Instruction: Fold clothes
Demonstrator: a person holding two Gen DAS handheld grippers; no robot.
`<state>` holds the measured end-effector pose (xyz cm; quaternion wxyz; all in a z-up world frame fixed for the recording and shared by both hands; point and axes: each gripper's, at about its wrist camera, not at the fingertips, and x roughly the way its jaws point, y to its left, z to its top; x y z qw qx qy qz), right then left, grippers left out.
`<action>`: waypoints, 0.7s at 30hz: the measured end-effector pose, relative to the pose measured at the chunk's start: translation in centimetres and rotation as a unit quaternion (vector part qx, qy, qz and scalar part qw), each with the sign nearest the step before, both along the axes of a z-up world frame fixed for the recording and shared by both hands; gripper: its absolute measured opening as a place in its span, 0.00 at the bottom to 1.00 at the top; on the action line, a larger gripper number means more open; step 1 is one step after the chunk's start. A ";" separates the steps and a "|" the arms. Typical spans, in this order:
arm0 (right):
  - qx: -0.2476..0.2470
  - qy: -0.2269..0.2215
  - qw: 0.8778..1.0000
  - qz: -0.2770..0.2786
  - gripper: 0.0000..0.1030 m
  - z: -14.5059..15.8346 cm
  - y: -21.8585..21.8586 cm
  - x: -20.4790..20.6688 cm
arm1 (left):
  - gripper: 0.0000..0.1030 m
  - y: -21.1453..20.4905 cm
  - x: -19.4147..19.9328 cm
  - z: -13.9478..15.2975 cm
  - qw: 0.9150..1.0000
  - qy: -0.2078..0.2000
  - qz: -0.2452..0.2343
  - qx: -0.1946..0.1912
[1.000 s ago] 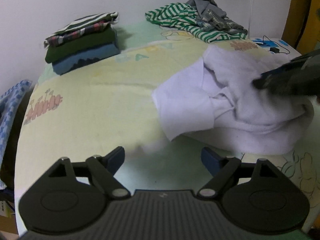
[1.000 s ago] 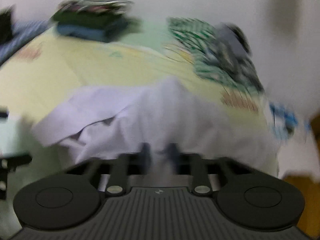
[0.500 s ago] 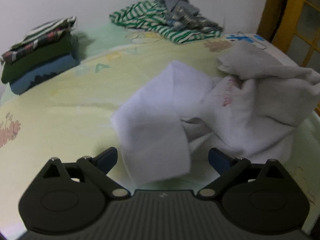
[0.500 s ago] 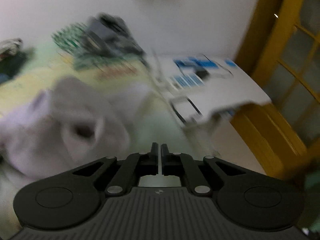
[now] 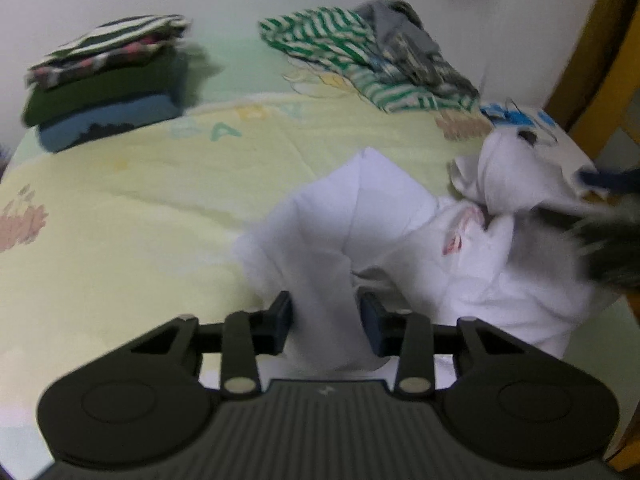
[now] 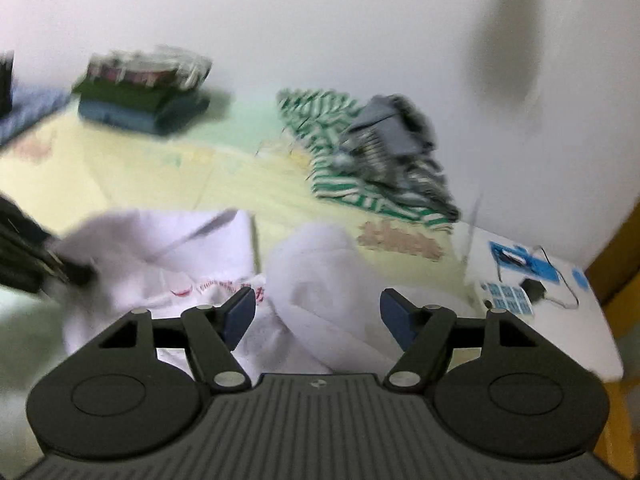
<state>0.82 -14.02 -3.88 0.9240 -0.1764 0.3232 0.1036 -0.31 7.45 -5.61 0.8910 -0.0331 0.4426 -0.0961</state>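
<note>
Garment: white garment (image 5: 500, 264), crumpled in a heap on the yellow-green sheet (image 5: 120, 200), well in front of the folded stack (image 5: 104, 92) and nearer than the striped pile (image 5: 360, 64); pink-red print shows in a crease.
Handling: light and limp by the look of it; it will sag and drape from any pinch, and loose flaps will trail rather than hold a line.
Where to hold: judged best at an edge or corner, such as a sleeve end or hem, not the bunched middle, so the cloth can be pulled flat.
Left gripper (image 5: 326, 318): jaws closing, a flap of the white cloth standing between the blue pads (image 5: 370, 322); the pads look to be against it, though blur leaves the firmness of the pinch unclear.
Right gripper (image 6: 318, 316): jaws opening, a rounded fold of the same cloth lying between them with gaps on both sides, so nothing is gripped.
Materials: soft knit cloth, matt and fuzzy at the edges; sheet is thin printed cotton with faint cartoon patterns.
Folded stack: neat flat rectangles, blue beneath, dark green, then striped on top.
Striped pile: green-and-white cloth with a grey piece rumpled over it, unfolded, against the wall (image 6: 320, 20).
</note>
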 end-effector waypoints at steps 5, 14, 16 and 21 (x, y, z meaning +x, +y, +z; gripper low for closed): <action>0.066 0.050 0.996 -0.043 0.09 -1.0 -3.7 3.4 | 0.40 -0.2 -0.8 -0.1 0.999 0.000 0.023 0.028; -0.009 0.032 0.981 -0.190 0.13 0.0 -14.4 3.3 | 0.82 -0.3 -1.8 0.9 0.999 -0.031 0.020 0.030; -0.014 0.040 0.978 -0.203 0.26 -0.1 -15.4 2.4 | 0.86 0.2 -1.9 0.8 0.999 -0.029 0.018 0.027; 0.063 0.010 0.996 -0.069 0.71 1.6 -11.1 -0.4 | 0.93 1.4 -2.6 -0.2 1.000 -0.002 0.017 0.019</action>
